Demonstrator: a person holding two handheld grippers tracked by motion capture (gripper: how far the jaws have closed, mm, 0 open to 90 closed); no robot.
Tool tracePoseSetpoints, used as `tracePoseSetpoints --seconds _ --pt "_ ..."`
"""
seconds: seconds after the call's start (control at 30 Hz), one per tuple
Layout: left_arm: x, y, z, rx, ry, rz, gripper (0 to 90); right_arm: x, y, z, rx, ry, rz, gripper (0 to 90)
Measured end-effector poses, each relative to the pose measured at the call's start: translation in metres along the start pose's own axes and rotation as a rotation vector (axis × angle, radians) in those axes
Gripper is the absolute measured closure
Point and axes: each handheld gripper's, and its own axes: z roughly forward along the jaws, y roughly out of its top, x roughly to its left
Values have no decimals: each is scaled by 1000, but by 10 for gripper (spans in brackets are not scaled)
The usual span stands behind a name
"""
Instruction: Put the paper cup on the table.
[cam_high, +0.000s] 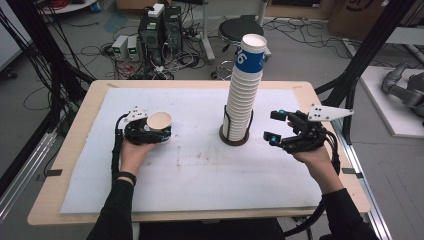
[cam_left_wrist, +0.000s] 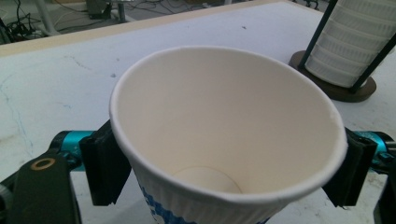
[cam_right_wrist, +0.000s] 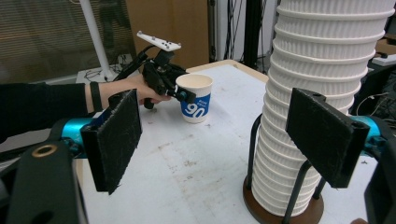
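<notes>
A white paper cup (cam_high: 159, 120) with blue print stands upright on the white mat (cam_high: 200, 170), left of centre. My left gripper (cam_high: 150, 134) lies beside it, its black pads (cam_left_wrist: 106, 168) flanking the cup (cam_left_wrist: 224, 121) just under the round, undented rim; I read the jaws as open around it. In the right gripper view this cup (cam_right_wrist: 195, 100) rests on the table, with the left gripper (cam_right_wrist: 184, 95) around it. A tall stack of ribbed white cups (cam_high: 244, 95) stands in a wire holder (cam_high: 234, 140). My right gripper (cam_high: 274, 125) is open just right of the stack (cam_right_wrist: 322, 70), holding nothing.
The mat covers most of a wooden table (cam_high: 70, 165). Computers and cables (cam_high: 155, 35) and a black stool (cam_high: 240, 27) stand on the floor beyond the far edge. Black frame posts (cam_high: 365, 55) rise at the right.
</notes>
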Motion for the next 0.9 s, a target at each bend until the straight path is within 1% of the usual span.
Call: tracePoseSetpoints --seconds 0.1,0.17,0.27,0.4,0.5,0.6,0.67,0.73,0.77,0.8,0.9 --pt "0 -2 0 15 2 -4 169 0 0 1 -1 2 -5 188" --pt "0 -2 0 18 -1 -9 151 0 0 1 0 4 -5 188" --pt "-1 -2 -1 22 6 -14 138 0 0 1 1 5 -2 188" --pt "-2 -2 -2 53 11 -14 112 0 0 1 2 7 -1 187" --pt "-4 -1 -4 65 16 -16 98 0 0 1 0 4 -6 187" --pt "-4 0 -7 62 16 -20 91 0 0 1 2 8 -2 187" --pt "-5 0 -9 69 12 -22 91 0 0 1 0 9 -5 187" --pt "-6 1 -11 80 25 -16 88 0 0 0 0 10 -4 187" --pt "-7 1 -11 82 19 -15 88 0 0 0 0 11 -4 187" --pt "-7 2 -13 89 23 -10 88 0 0 0 0 13 -3 187" --pt "-9 3 -17 90 28 -1 88 0 0 0 0 15 -3 187"
